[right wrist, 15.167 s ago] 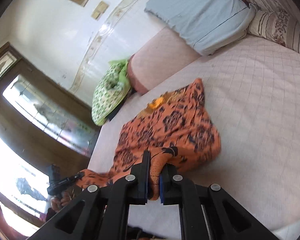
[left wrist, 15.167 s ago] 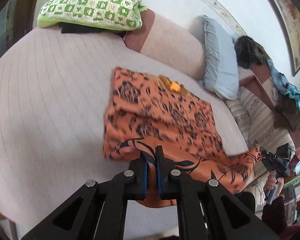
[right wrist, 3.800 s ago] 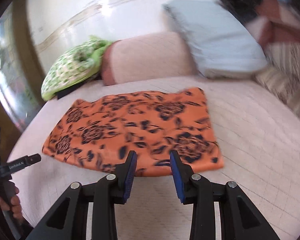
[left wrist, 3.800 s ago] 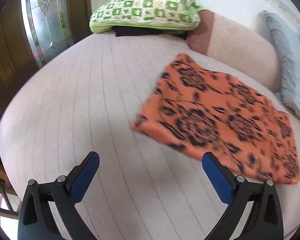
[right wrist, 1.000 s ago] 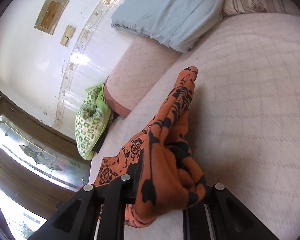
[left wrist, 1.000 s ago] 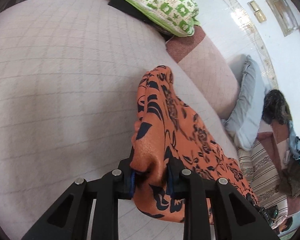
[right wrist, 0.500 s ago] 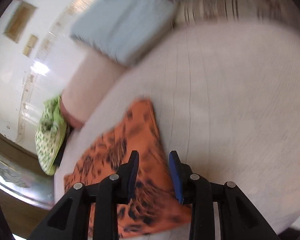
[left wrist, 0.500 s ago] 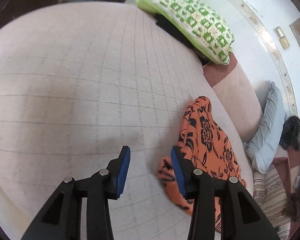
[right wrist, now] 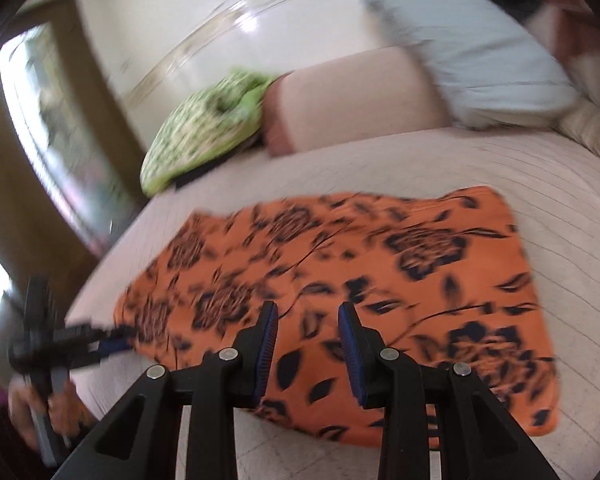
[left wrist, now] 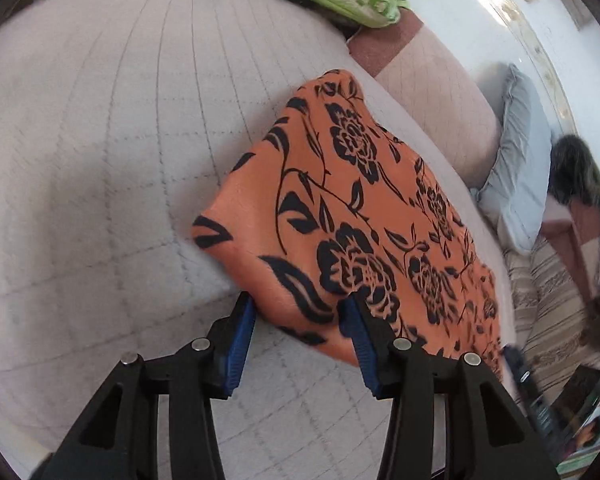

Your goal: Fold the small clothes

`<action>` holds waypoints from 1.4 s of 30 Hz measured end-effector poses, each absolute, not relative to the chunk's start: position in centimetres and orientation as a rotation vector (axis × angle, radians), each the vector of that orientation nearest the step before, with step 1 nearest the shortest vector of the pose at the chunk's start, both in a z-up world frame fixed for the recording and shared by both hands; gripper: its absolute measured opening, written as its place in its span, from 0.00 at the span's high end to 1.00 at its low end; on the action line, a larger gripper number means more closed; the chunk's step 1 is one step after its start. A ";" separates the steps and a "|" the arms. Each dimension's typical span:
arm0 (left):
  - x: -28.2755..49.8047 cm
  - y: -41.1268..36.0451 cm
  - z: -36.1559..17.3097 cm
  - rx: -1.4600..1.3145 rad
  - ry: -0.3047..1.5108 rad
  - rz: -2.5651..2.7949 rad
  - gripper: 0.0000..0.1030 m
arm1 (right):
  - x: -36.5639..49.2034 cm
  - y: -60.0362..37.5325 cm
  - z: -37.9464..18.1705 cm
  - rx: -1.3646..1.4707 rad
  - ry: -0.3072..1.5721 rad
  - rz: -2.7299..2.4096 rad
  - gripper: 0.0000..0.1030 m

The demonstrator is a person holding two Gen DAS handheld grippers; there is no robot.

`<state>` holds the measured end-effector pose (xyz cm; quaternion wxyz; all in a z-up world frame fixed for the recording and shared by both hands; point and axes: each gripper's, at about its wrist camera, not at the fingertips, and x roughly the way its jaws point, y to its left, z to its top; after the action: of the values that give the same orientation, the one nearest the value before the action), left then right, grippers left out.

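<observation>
Left hand-held gripper [left wrist: 298, 316], jaws just widened, straddles the near-left corner of the orange floral garment [left wrist: 352, 216] folded on the bed [left wrist: 100, 160]; right hand-held gripper [right wrist: 307, 326] hovers parted, empty. Snagging could undo the fold.

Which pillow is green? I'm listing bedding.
The checked pillow at the bed's far corner; the pink bolster and pale blue pillow beside it are plain.

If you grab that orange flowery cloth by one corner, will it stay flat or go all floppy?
Probably floppy: the cloth lies limp, following the bed, with soft rounded folds at its edge. It looks thin, so likely light. Its folded layers would probably slide apart if lifted by one corner, since nothing pins them and both hand-held grippers, left and right, stand open.
</observation>
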<state>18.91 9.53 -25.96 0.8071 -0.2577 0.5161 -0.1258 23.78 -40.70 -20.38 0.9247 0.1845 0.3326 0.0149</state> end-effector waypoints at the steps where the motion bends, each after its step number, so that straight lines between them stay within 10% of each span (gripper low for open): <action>1: 18.9 9.7 -26.1 -0.565 1.097 -0.275 0.55 | 23.9 -40.2 -20.6 0.369 0.693 0.049 0.67; 8: 20.5 9.1 -26.7 -0.650 1.074 -0.338 0.82 | 25.1 -39.3 -22.5 0.387 0.724 0.069 0.67; 12: 20.5 8.1 -25.3 -0.576 1.018 -0.356 0.81 | 25.9 -39.9 -22.6 0.425 0.717 0.057 0.67; 17: 21.4 8.3 -26.6 -0.655 1.069 -0.308 0.53 | 27.4 -39.7 -23.0 0.447 0.728 0.049 0.72; 26: 21.5 7.6 -25.7 -0.583 1.002 -0.265 0.76 | 29.5 -35.4 -25.4 0.281 0.851 0.141 0.72; 42: 19.6 3.5 -21.3 -0.347 0.849 -0.289 0.82 | 27.0 -40.7 -23.0 0.467 0.749 0.082 0.72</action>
<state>19.56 3.50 -21.34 0.8866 -0.1667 0.4084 -0.1389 27.03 -40.69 -23.02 0.9034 0.2260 0.3622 0.0395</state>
